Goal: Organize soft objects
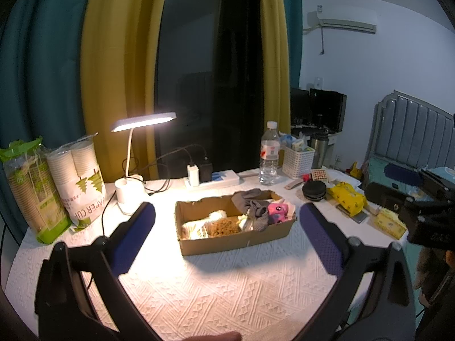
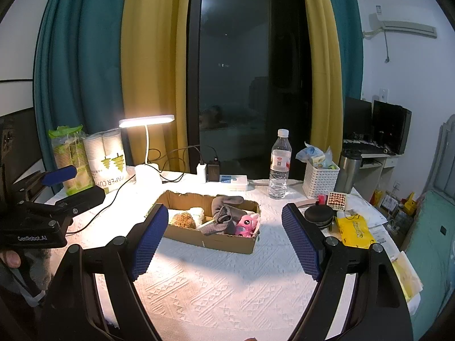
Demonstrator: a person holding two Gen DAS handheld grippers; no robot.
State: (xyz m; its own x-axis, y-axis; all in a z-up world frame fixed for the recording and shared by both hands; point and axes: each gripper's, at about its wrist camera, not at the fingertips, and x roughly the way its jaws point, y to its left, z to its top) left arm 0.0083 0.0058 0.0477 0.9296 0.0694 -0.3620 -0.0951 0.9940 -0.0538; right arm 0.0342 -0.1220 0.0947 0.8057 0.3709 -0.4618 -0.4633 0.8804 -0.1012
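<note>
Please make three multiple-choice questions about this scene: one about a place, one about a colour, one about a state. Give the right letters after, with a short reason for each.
1. Where is the pink plush toy?
A. inside the cardboard box
B. beside the lamp
C. on the yellow pack

2. What colour are the pads of the right gripper?
A. red
B. blue
C. white

3. How is the left gripper?
A. shut on a sock
B. open, empty
C. shut on the bottle

Answers: 1 A, the toy lies at the box's right end. 2 B, both pads show blue. 3 B, its fingers stand wide apart with nothing between them.
</note>
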